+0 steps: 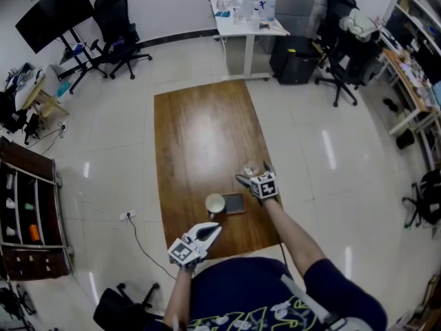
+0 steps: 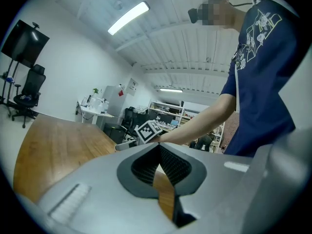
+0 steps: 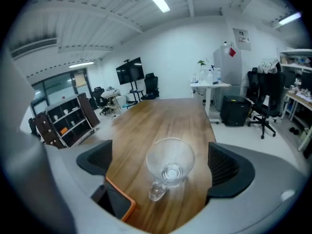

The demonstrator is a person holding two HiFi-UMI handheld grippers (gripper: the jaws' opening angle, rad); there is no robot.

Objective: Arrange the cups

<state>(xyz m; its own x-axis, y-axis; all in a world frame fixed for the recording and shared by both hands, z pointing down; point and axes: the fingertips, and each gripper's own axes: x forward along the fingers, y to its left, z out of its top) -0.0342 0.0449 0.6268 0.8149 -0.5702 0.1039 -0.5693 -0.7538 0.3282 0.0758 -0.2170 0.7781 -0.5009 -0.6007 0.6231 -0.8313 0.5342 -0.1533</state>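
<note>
A clear glass cup (image 3: 170,164) with a small handle stands upright on the wooden table (image 3: 161,113). It sits between the spread pads of my right gripper (image 3: 160,163), which is open and does not press on it. From the head view the glass cup (image 1: 248,167) shows just ahead of the right gripper (image 1: 253,174). A white cup (image 1: 215,203) stands beside a dark flat pad (image 1: 234,203) with an orange rim. My left gripper (image 1: 218,229) hovers at the table's near edge, shut and empty; its jaws (image 2: 158,147) meet with nothing between them.
The long table (image 1: 200,129) runs away from me. Around it are office chairs (image 1: 120,29), a white desk (image 1: 244,19), a black screen on a stand (image 1: 52,12) and a dark shelf unit (image 1: 27,212). The right arm (image 2: 195,123) crosses the left gripper view.
</note>
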